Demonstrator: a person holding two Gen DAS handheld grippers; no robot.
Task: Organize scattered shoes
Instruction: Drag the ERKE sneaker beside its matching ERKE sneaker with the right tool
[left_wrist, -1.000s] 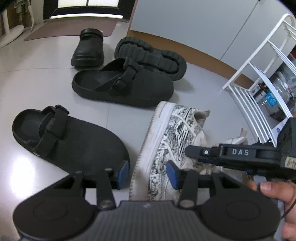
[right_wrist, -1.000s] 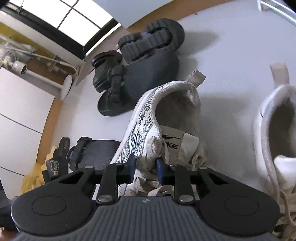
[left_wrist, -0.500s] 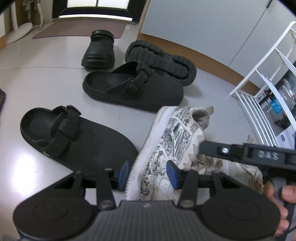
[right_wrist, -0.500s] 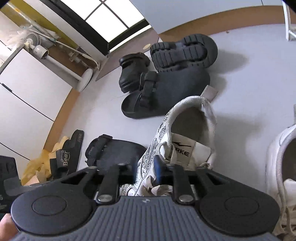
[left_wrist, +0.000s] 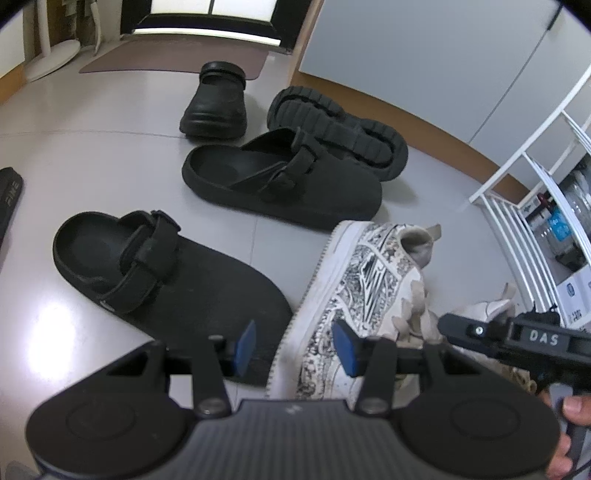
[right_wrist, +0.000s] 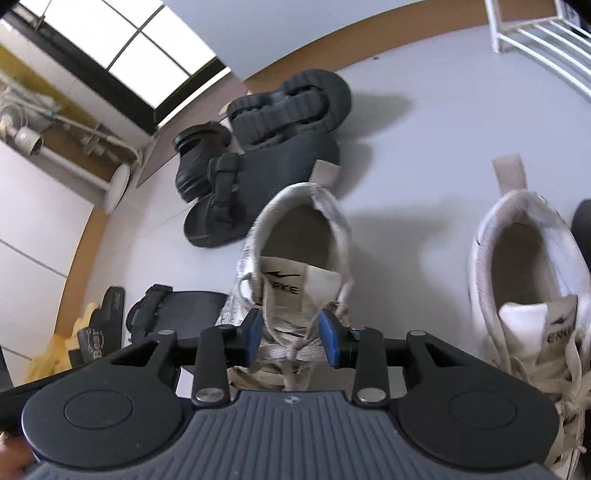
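**Patterned sneaker on the floor, right jaws opening around its tongue**

The patterned sneaker (right_wrist: 295, 258) stands upright on the pale floor (left_wrist: 92, 147), just beside its plain white mate (right_wrist: 528, 280). The right gripper (right_wrist: 290, 338) is opening; tongue and laces lie between the blue pads, which seem no longer to press them. The left gripper (left_wrist: 295, 345) hangs half open over the sneaker's toe edge, holding nothing. A black strapped clog (left_wrist: 159, 273) lies against the sneaker's side. Farther off are a second clog (left_wrist: 284, 184), an overturned lug-soled shoe (left_wrist: 340, 129) and a glossy black clog (left_wrist: 218, 103). A white wire rack (left_wrist: 517, 206) stands at the right.
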